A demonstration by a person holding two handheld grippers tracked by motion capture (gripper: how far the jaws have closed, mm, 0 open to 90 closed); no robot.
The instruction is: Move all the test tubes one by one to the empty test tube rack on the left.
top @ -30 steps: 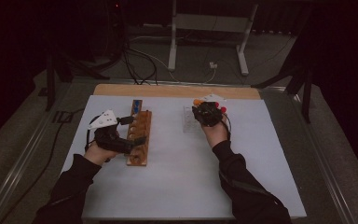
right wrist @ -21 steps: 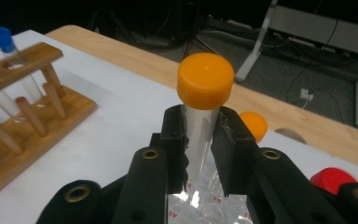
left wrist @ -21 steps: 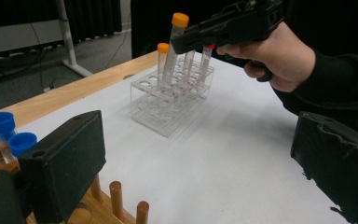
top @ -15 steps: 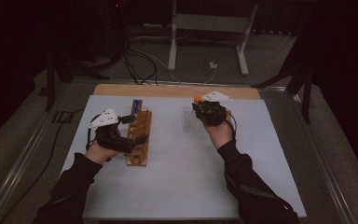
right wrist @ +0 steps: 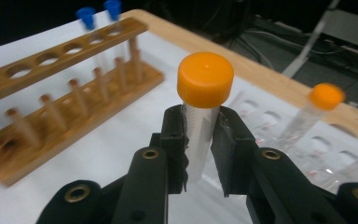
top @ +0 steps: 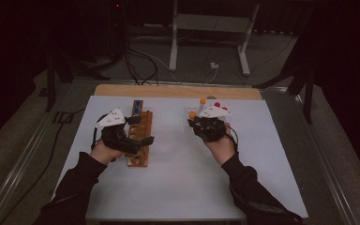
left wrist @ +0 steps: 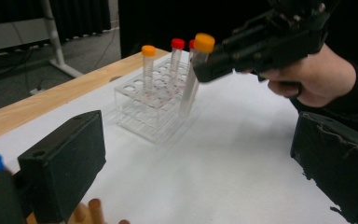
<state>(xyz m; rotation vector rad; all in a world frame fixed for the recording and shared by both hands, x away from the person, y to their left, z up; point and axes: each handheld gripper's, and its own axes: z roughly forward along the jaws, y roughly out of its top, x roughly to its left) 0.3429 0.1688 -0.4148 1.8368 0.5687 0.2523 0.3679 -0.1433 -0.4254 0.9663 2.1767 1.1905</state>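
tube [right wrist: 200,135] wall partly hidden between right tongs [right wrist: 200,154] pads [right wrist: 175,140].

Open white tabletop [top: 178,187] lay between the wooden rack [top: 139,140] at left and the clear rack [left wrist: 154,105] at right, wide enough for a hand to cross. Capped tubes [left wrist: 148,70] stood upright in the clear rack, blocking low passes over it. Left tool [top: 136,131] straddled the wooden rack, jaws wide. Right tool [right wrist: 200,140], clamped on an orange-capped tube [right wrist: 204,112], hung just beside the clear rack.
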